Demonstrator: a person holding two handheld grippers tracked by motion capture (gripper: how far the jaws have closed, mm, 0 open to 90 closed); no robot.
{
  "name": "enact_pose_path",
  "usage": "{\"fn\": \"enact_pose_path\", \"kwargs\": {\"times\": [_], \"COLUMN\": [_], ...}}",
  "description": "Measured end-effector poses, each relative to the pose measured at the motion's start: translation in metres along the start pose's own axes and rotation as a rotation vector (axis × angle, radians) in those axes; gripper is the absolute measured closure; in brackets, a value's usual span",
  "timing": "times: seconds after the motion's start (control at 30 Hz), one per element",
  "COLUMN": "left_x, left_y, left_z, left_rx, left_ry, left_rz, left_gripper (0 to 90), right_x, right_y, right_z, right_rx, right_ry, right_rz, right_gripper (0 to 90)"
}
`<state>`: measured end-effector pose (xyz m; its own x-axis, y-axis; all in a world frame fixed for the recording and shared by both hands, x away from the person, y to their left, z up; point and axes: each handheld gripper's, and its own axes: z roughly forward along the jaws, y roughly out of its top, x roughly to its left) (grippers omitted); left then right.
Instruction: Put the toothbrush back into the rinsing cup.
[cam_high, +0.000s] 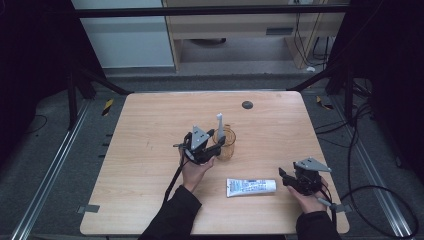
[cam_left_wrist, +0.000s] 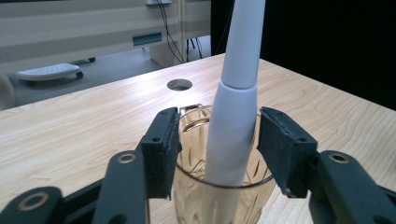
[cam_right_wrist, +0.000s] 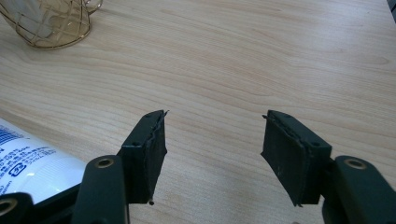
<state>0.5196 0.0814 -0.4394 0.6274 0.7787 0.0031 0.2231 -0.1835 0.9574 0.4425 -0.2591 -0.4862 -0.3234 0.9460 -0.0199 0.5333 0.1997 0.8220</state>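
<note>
A white toothbrush (cam_left_wrist: 236, 116) is seen standing in an amber glass cup (cam_left_wrist: 219, 196), leaning slightly, its lower end inside the cup and its upper part rising well above the rim. In the high view the cup (cam_high: 226, 143) is placed near the middle of the table (cam_high: 150, 130), with the toothbrush (cam_high: 220, 125) sticking up from it. The left gripper (cam_left_wrist: 219, 149) is held right at the cup's rim, its two black jaws set apart on either side of the toothbrush; a gap is visible between each pad and the white handle, so nothing is clamped. In the high view the left gripper (cam_high: 212, 145) is seen just beside the cup, carried by the left hand (cam_high: 195, 167), a dark sleeve reaching back to the table's near edge.

A white tube (cam_high: 251, 187) with blue print is laid flat on the table nearer the person, apart from the cup. Just to its right the right gripper (cam_high: 284, 179) is held low over the wood, jaws pointing toward the tube's end. In the right gripper view the jaws are spread wide over bare table, with nothing between them; the tube (cam_right_wrist: 32, 170) is seen beside the left jaw, and the cup (cam_right_wrist: 51, 21) farther off at the top corner.

A small dark round hole (cam_high: 247, 105) is set in the table beyond the cup.
</note>
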Motion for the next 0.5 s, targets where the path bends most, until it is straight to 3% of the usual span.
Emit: {"fn": "enact_pose_path", "kwargs": {"times": [0.27, 0.43, 0.5], "left_x": [0.004, 0.008, 0.009], "left_y": [0.001, 0.009, 0.013], "left_z": [-0.017, -0.031, -0.035], "left_rx": [0.030, 0.018, 0.023], "left_ry": [0.026, 0.034, 0.034], "left_rz": [0.021, 0.035, 0.062], "left_gripper": [41.4, 40.5, 39.6], "right_x": [0.000, 0.000, 0.001], "right_y": [0.000, 0.001, 0.001], "right_z": [-0.001, 0.000, 0.000], "right_rx": [-0.001, 0.002, 0.002], "right_ry": [-0.003, -0.003, -0.004], "right_rz": [0.004, 0.005, 0.005], "right_gripper": [38.5, 38.0, 37.9]}}
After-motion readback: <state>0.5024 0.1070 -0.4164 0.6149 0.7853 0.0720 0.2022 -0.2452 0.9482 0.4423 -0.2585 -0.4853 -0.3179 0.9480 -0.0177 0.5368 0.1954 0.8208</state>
